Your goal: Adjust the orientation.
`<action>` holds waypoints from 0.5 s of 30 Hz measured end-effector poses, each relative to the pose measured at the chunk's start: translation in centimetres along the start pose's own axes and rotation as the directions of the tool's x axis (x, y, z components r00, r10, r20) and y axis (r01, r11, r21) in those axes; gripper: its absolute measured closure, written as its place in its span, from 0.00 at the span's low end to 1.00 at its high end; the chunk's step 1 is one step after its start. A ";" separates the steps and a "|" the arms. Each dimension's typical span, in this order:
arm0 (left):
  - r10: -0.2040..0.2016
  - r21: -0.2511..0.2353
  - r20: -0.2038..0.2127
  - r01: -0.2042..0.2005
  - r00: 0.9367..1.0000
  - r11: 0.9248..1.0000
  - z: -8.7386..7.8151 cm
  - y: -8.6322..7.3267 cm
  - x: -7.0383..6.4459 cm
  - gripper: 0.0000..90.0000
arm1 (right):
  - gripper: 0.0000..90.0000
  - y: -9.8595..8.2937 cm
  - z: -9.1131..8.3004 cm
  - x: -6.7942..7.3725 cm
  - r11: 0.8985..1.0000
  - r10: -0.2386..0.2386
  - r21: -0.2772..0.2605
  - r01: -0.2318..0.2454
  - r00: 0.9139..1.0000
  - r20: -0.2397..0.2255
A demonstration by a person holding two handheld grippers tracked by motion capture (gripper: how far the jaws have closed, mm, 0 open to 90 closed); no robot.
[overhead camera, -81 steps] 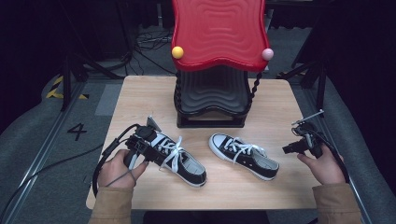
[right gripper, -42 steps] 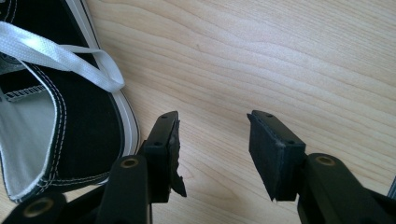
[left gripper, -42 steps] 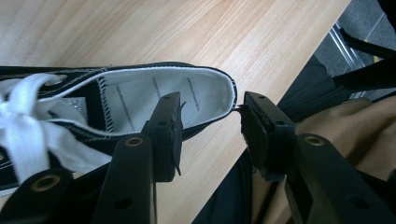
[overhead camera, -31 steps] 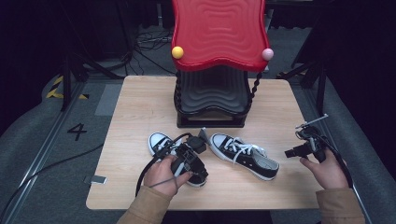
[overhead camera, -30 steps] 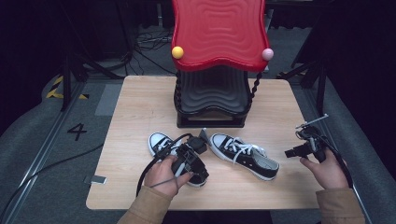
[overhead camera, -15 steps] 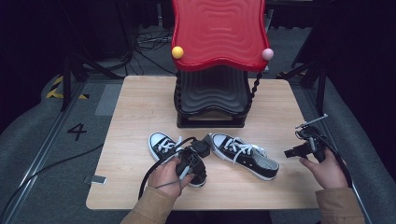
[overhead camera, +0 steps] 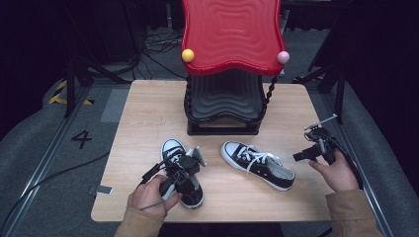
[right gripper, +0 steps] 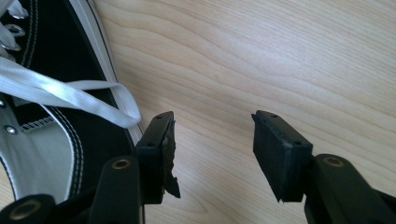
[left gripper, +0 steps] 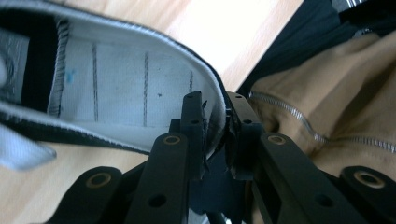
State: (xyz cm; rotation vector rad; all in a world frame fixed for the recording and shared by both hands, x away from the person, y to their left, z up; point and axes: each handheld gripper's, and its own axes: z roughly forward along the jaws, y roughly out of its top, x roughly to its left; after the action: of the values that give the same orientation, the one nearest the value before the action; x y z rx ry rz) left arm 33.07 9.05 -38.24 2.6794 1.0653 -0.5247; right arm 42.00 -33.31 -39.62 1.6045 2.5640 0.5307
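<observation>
Black canvas sneaker [overhead camera: 184,174], white-lined, is pinched at its heel by left tongs [left gripper: 215,122]; right tongs [right gripper: 212,140] gape.

Two shoes [overhead camera: 257,165] before rack [overhead camera: 225,103]

Each hand carries a black 2-jaw gripper. The left gripper [overhead camera: 184,167] has a small grey 3-cornered plate [overhead camera: 198,156] on top and a black cable [overhead camera: 149,173] looping from it. In the left gripper view its flat black arms [left gripper: 159,186] show round brass-coloured rivets [left gripper: 171,139] and small plain holes. The right gripper [right gripper: 212,147] has blocky black pads [right gripper: 280,154] with ribbed faces, one chipped at its edge. Both forearms wear tan sleeves [overhead camera: 348,212]; a tan garment with a silver zip [left gripper: 285,114] shows too.
</observation>
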 end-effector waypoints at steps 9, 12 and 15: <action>-0.091 0.010 -0.039 0.091 0.995 0.996 -1.6 -3.1 1.2 0.89 | 0.54 0.9 0.7 0.5 1.000 -0.020 0.012 0.020 1.000 -0.004; -0.147 0.003 -0.066 0.148 0.987 0.989 -2.3 -4.2 2.0 0.90 | 0.54 1.1 1.0 0.7 0.999 -0.023 0.024 0.023 1.000 -0.001; -0.194 0.017 -0.096 0.197 0.976 0.980 -2.4 -4.9 2.8 0.92 | 0.54 1.1 1.1 0.8 0.999 -0.026 0.030 0.026 1.000 -0.004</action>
State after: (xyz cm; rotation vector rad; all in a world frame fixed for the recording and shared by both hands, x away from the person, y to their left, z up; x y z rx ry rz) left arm 32.13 15.05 -37.41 2.6600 1.3678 -0.4526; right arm 42.88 -31.87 -40.19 1.5789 2.6036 0.4958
